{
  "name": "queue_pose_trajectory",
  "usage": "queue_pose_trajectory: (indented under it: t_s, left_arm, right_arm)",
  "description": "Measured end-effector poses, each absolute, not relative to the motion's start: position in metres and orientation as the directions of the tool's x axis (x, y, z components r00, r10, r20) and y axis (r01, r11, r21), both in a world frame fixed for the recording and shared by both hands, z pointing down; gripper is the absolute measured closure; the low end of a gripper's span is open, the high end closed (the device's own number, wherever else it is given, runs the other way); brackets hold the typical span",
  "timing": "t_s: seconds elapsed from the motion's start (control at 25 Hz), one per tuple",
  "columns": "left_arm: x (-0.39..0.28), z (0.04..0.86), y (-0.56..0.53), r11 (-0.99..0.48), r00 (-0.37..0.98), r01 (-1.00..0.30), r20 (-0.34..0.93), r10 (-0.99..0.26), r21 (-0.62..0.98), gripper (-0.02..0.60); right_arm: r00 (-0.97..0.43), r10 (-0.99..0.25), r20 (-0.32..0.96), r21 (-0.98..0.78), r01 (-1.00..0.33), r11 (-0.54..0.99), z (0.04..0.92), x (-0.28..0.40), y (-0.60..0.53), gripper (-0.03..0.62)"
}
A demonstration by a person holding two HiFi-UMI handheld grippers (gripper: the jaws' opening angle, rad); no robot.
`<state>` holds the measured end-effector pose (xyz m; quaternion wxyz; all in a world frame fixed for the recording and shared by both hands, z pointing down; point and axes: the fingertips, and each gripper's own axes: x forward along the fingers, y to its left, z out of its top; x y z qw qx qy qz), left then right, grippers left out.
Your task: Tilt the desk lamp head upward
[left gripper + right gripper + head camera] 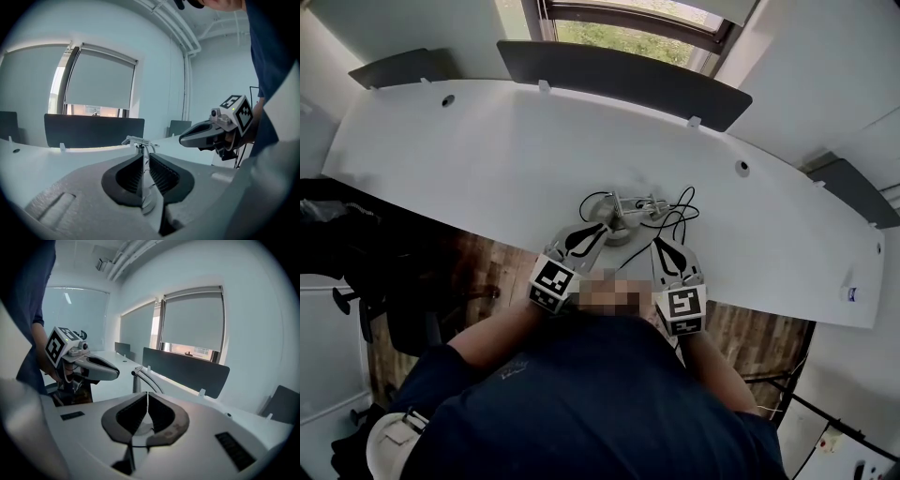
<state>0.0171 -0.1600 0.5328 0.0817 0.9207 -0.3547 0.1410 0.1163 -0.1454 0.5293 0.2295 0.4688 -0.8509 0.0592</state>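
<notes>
A small silver desk lamp (622, 214) stands near the front edge of the white desk (487, 159), its thin arm and head lying low. A black cable (681, 212) runs off from it. My left gripper (601, 229) is just left of the lamp base, its jaws a narrow slit apart with nothing between them. In the left gripper view the lamp (139, 142) shows straight ahead, beyond the left gripper (145, 157). My right gripper (660, 246) sits just right of the lamp, shut and empty. The right gripper view has the lamp (142, 376) ahead, past the right gripper (147, 395).
Dark partition screens (619, 80) line the desk's far edge below a window (628, 28). Two cable holes (742, 168) pierce the desktop. A wooden floor (487, 272) and a dark chair (356, 253) lie at the left. The person's torso fills the bottom of the head view.
</notes>
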Motion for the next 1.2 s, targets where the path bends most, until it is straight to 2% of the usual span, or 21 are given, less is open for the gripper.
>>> queue_pose_trajectory:
  t_s: [0.24, 0.56, 0.72, 1.04, 1.2]
  left_arm:
    - [0.024, 0.551, -0.172, -0.715, 0.678, -0.698, 0.353, -0.645, 0.035, 0.492]
    - [0.027, 0.567, -0.197, -0.691, 0.636, -0.722, 0.402, -0.658, 0.010, 0.437]
    - [0.038, 0.574, -0.207, -0.706, 0.644, -0.708, 0.409, -0.646, 0.001, 0.426]
    - [0.053, 0.577, -0.220, -0.717, 0.649, -0.697, 0.401, -0.646, -0.027, 0.425]
    - [0.057, 0.579, -0.222, -0.726, 0.649, -0.686, 0.408, -0.642, -0.051, 0.425]
  right_arm:
    - [-0.422, -0.764, 0.488, 0.162, -0.816, 0.554, 0.550, 0.125, -0.170, 0.578]
    - [-0.376, -0.756, 0.536, 0.282, -0.764, 0.580, 0.572, 0.124, -0.201, 0.462]
    - [-0.350, -0.747, 0.565, 0.327, -0.736, 0.592, 0.591, 0.122, -0.216, 0.434]
    - [-0.340, -0.794, 0.503, 0.411, -0.714, 0.566, 0.614, 0.121, -0.246, 0.428]
    - [-0.334, -0.800, 0.499, 0.446, -0.692, 0.567, 0.630, 0.115, -0.256, 0.452]
